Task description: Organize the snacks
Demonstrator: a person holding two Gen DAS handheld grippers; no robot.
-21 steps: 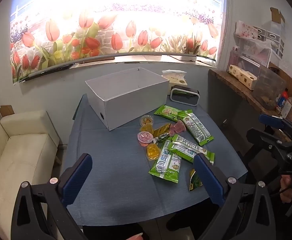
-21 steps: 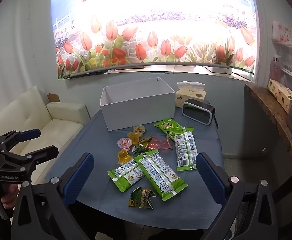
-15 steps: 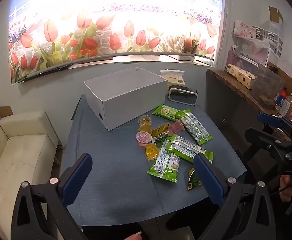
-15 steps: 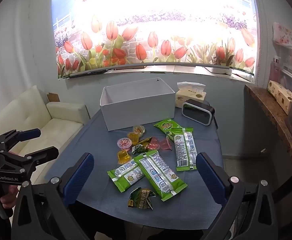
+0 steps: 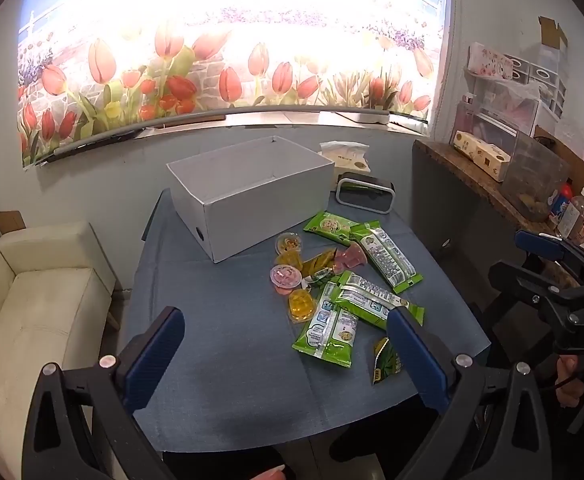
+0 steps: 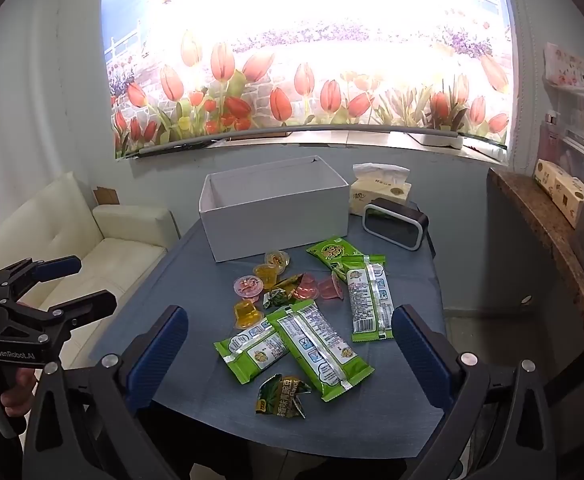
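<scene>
Both tools held above the near edge of the blue-clothed table (image 6: pixel 196 384), nothing yet picked: left gripper (image 5: pixel 284 344) spread wide and empty, right gripper (image 6: pixel 290 344) likewise wide and empty. Snacks heaped mid-table, just in front of the open white box (image 6: pixel 276 216), apparently empty, though part of its floor hidden by the near wall.

Best done one item at a time: start at the loose outer edge of the heap, close across a packet's narrow width, lift clear before swinging over the box rim, pinch jelly cups lightly by the sides.

Counted: four long green packets (image 6: pixel 319 344); two small dark-green sachets (image 6: pixel 282 396); jelly cups (image 6: pixel 246 314) probably six, three orange-yellow and three pink-red, though overlap leaves that tally uncertain.
</scene>
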